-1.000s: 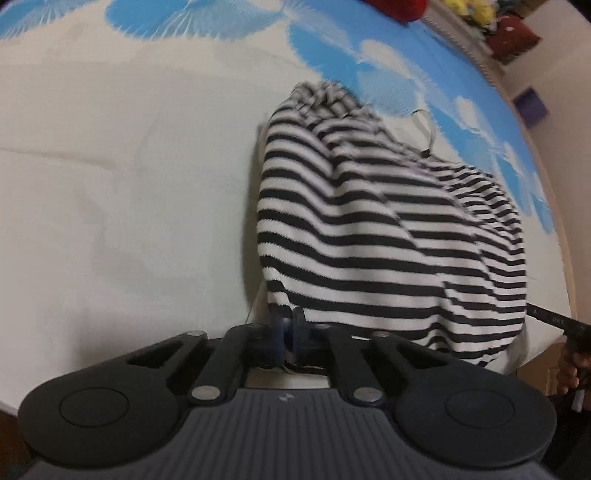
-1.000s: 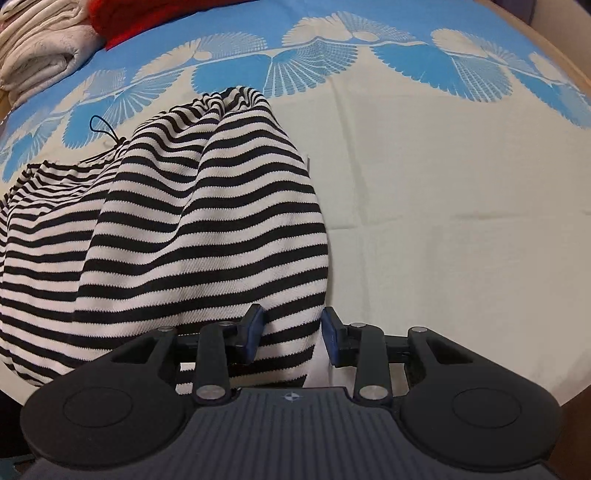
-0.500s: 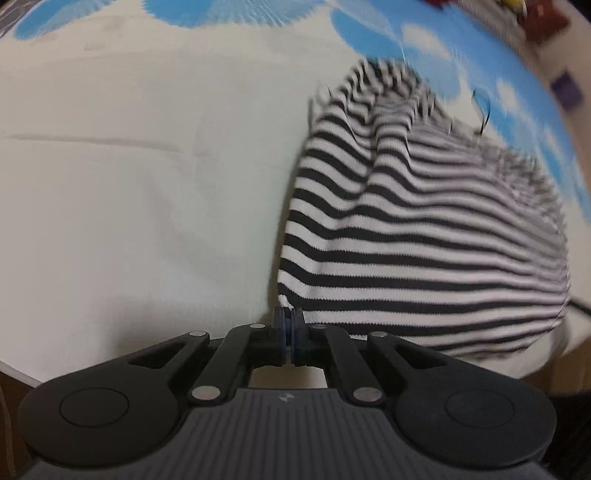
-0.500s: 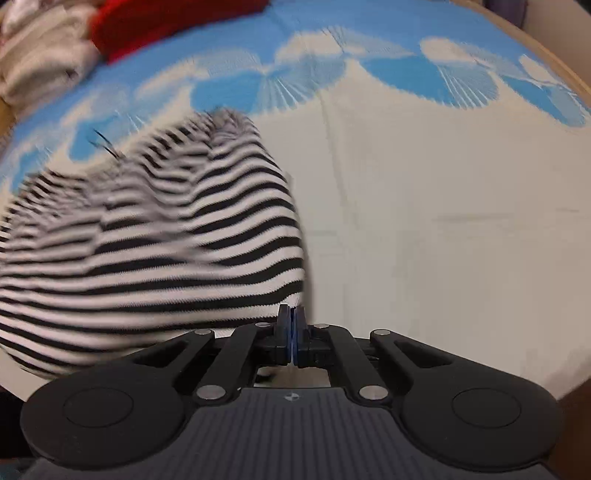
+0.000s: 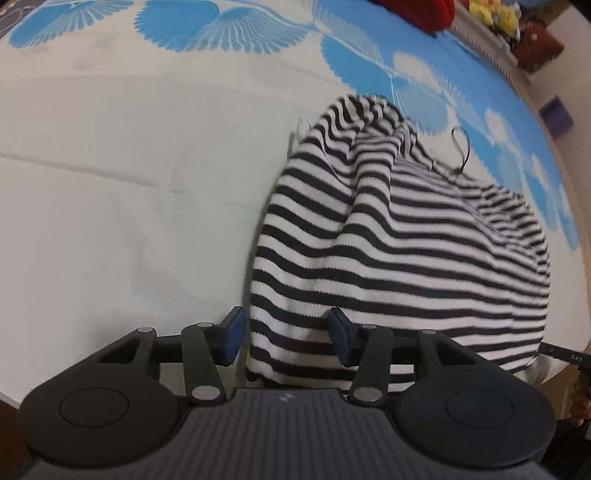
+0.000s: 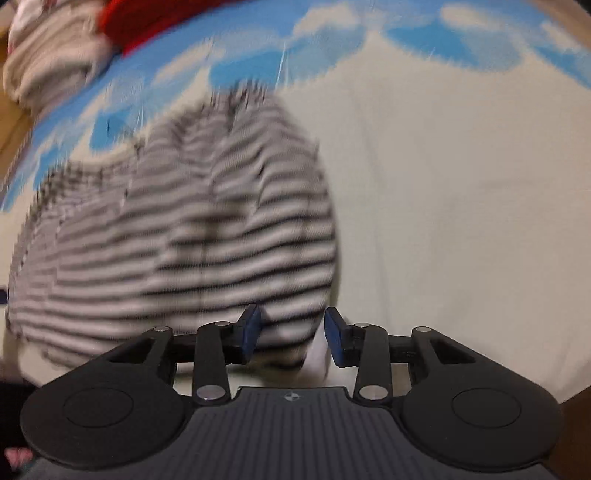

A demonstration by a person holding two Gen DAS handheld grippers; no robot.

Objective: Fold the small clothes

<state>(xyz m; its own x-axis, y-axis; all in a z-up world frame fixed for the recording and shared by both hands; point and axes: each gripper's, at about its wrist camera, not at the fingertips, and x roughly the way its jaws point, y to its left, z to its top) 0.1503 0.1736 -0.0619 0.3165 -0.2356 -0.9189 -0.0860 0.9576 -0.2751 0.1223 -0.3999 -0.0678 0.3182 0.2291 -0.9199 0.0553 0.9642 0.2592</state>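
A black-and-white striped knit garment lies bunched on a cream and blue patterned cloth. My left gripper is open, its blue pads on either side of the garment's near left corner, not pinching it. The right wrist view is blurred; the same garment lies to the left there. My right gripper is open with the garment's near right corner between its pads. A thin black cord loop lies at the garment's far edge.
A red fabric item and toys sit at the far edge. A folded pale cloth pile and red fabric lie at the far left in the right wrist view. The cloth-covered surface ends just under both grippers.
Both grippers were shut on the garment's near corners half a second ago; both have now opened and let go. The garment has settled flatter on the cloth.
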